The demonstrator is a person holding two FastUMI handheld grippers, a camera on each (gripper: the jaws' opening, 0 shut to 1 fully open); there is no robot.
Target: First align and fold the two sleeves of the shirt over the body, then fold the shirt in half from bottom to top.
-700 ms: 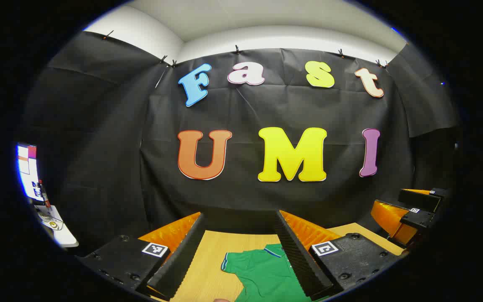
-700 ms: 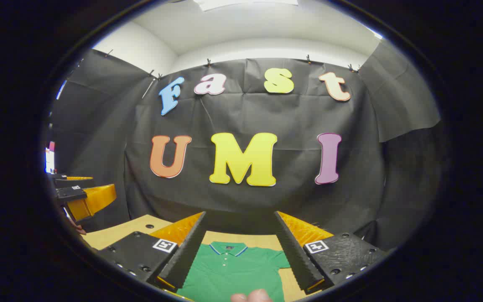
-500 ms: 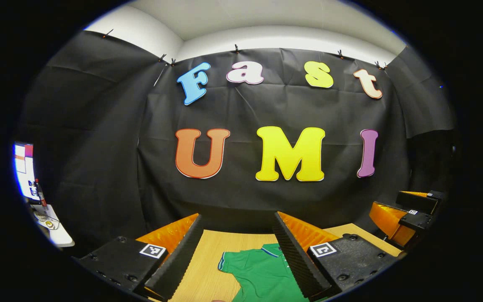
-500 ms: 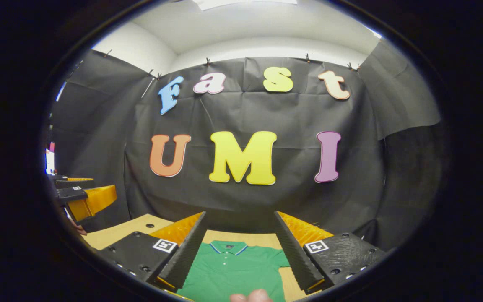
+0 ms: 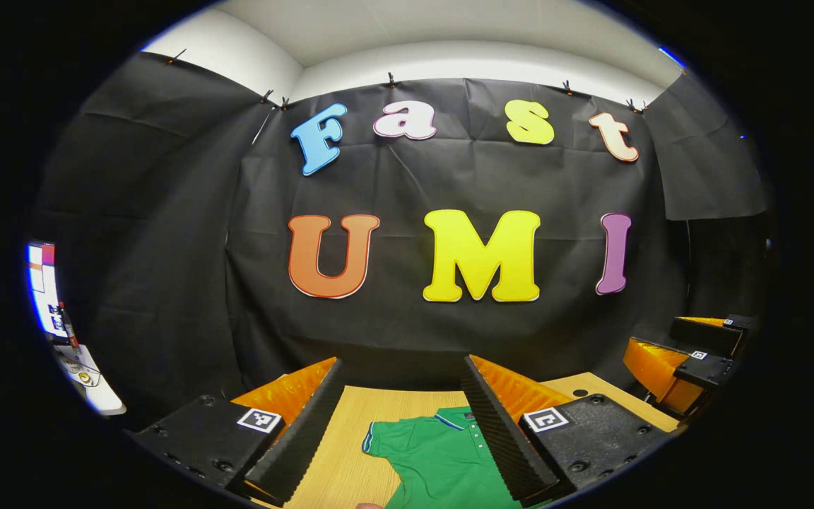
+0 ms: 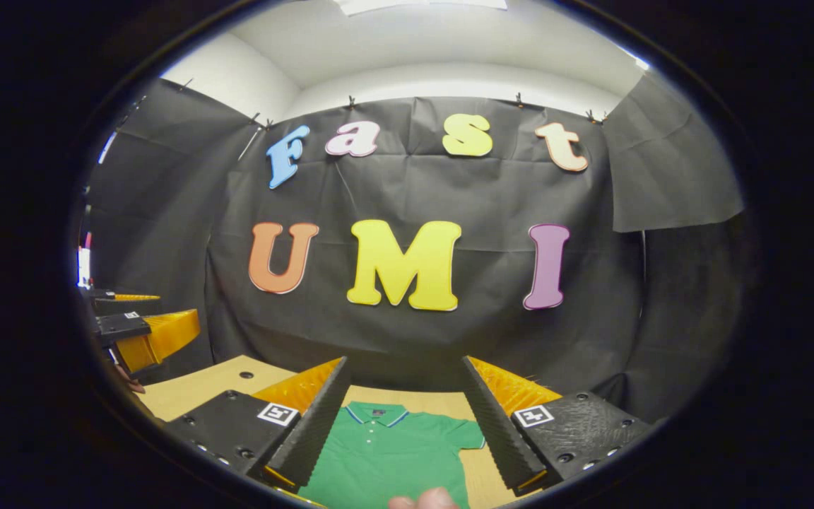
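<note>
Here, both tools hang above the counter with nothing between their fingers. The left tool (image 5: 402, 403) is spread wide and released; ahead of it and below, the green polo shirt (image 5: 442, 459) lies flat on the wooden counter (image 5: 350, 431), its left sleeve (image 5: 379, 437) spread out just beyond the tool's left finger and its striped collar (image 5: 453, 418) passing behind the right finger. The right tool (image 6: 403, 399) is likewise released and empty, and the shirt (image 6: 393, 456) sits squarely between its fingers, collar (image 6: 377, 412) farthest away, buttons down the front, the right sleeve (image 6: 469, 433) reaching toward that tool's right finger. Part of a hand (image 6: 425, 499) shows at the bottom edge of the right gripper view. Each tool is also seen off to the side from the other's camera, well apart.

Judging from the flat, unfolded garment, the task is at its start: no sleeve has been folded over the body yet. The next move probably calls for lowering each tool to its own sleeve, pinching the cuff edge cleanly, and carrying it inward without dragging the body out of line.
</note>
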